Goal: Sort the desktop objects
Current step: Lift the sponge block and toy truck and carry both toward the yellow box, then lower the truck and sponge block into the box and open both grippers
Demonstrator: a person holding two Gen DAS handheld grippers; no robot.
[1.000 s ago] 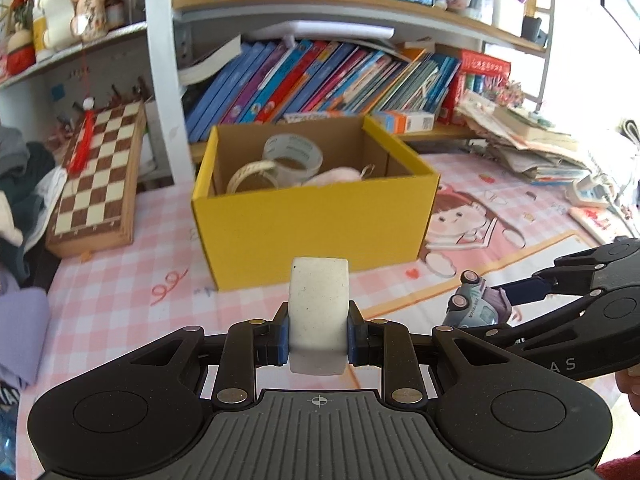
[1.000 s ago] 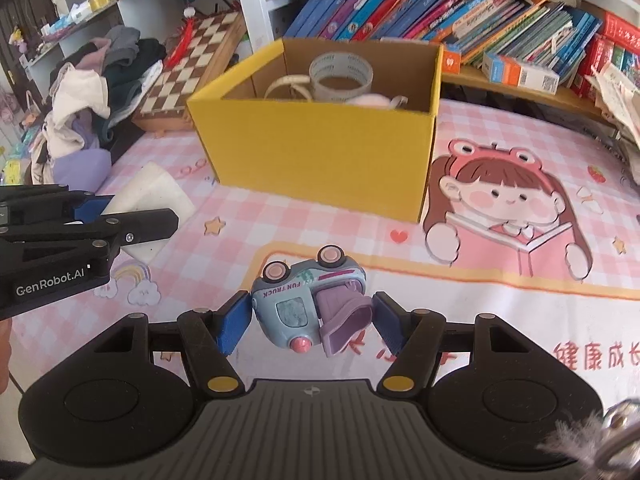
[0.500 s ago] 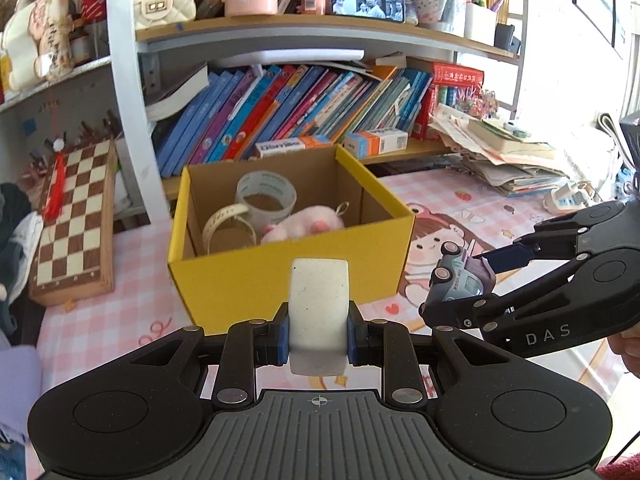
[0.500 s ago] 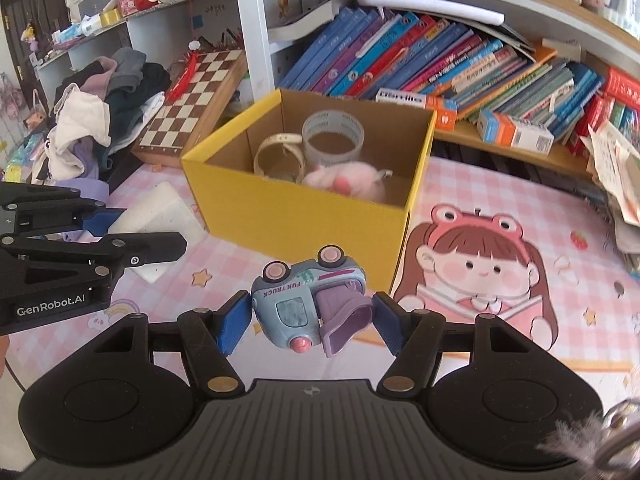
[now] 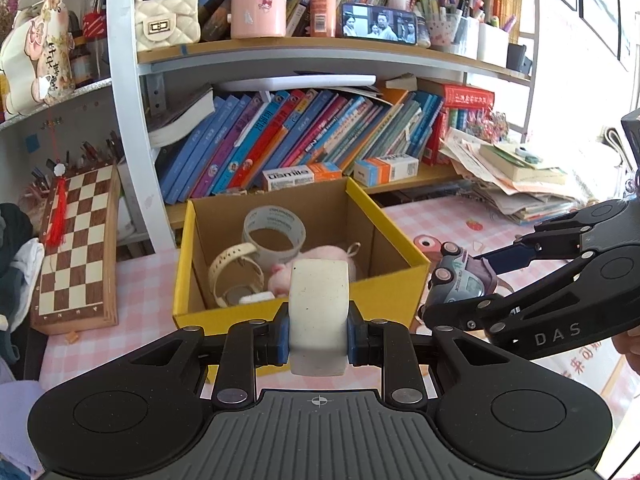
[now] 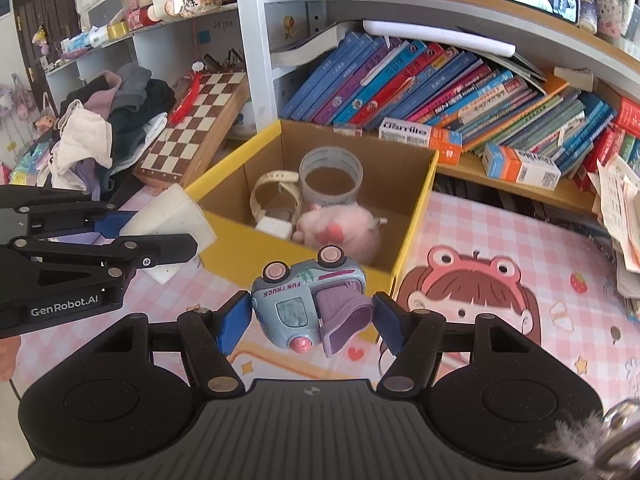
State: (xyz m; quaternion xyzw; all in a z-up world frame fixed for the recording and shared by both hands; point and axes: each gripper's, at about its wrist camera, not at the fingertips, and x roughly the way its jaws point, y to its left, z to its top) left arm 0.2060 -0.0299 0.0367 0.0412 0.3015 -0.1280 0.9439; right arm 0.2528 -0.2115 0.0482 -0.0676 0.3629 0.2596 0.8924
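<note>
While above box (image 5: 224, 312) | eraser (image 5: 319, 308) between left jaws | truck (image 6: 308, 304) between right jaws

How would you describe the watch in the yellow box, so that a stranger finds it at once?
Look for the open yellow box standing on the pink checked cloth before the bookshelf. Inside, on its left side, the watch lies beside the tape roll and the pink plush toy. It alone is a cream strap curled into a loop.
</note>
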